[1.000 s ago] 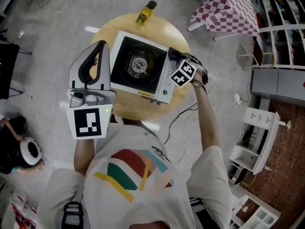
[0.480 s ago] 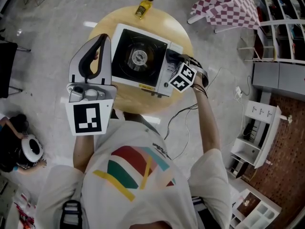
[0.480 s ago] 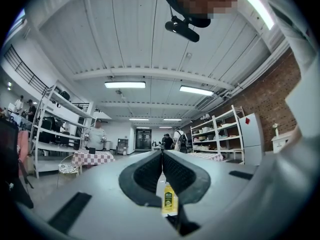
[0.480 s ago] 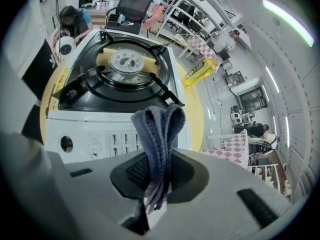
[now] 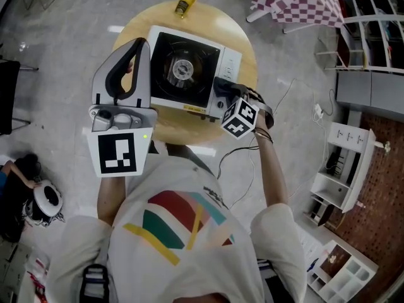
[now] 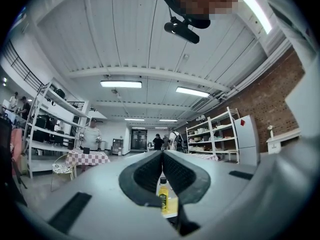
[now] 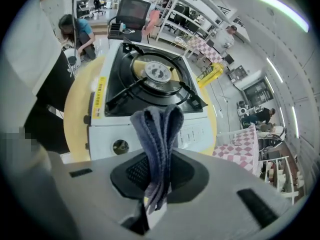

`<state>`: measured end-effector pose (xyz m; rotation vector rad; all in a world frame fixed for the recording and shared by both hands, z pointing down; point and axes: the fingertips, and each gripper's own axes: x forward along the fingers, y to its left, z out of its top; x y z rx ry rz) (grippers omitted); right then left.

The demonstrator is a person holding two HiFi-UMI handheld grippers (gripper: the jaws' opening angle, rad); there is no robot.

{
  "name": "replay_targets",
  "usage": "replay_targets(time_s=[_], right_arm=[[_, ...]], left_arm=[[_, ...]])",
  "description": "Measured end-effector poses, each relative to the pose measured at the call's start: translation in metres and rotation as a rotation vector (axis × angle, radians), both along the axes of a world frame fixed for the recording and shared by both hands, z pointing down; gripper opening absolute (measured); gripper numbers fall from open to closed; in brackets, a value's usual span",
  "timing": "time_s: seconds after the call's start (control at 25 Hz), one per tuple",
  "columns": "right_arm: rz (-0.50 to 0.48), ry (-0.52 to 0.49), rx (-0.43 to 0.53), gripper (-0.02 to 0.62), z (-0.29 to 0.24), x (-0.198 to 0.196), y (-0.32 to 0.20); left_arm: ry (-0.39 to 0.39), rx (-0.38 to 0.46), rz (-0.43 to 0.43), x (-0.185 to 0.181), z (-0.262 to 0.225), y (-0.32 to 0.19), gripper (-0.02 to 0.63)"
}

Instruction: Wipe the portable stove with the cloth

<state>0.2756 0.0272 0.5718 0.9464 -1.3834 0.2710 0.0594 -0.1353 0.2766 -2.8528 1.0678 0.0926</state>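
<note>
The white portable stove (image 5: 189, 68) with its black burner top sits on a round yellow table (image 5: 246, 49). My right gripper (image 5: 221, 88) is over the stove's near right corner, shut on a folded dark grey-blue cloth (image 7: 157, 129). The cloth stands up between the jaws, in front of the stove's white control panel (image 7: 150, 129). My left gripper (image 5: 136, 44) is held high beside the stove's left edge, jaws shut on nothing. In the left gripper view the left gripper (image 6: 162, 156) looks out level across the room.
A yellow bottle (image 5: 184, 2) stands at the table's far edge and also shows below my left jaws as the bottle (image 6: 163, 196). A checkered-cloth table (image 5: 297, 2) and white shelves (image 5: 344, 169) stand to the right. A cable (image 5: 252, 150) trails over the floor. A person (image 7: 75, 29) crouches nearby.
My right gripper with the cloth has drawn back along the stove's right side panel to its near right corner. The left gripper has stayed where it was.
</note>
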Motion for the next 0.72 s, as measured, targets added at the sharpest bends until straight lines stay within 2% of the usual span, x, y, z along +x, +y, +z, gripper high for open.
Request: replay_targets(time_s=[0.24,0.72], right_arm=[[0.007,-0.024,-0.017,0.032,0.001,-0.024,0.033],[0.000,-0.081,-0.056,0.032,0.003,-0.059,0.077]], left_arm=[[0.008,-0.030,0.031,0.008,0.006,0.003,0.006],[-0.016,-0.012,0.052,0.019,0.009,0.010,0.006]])
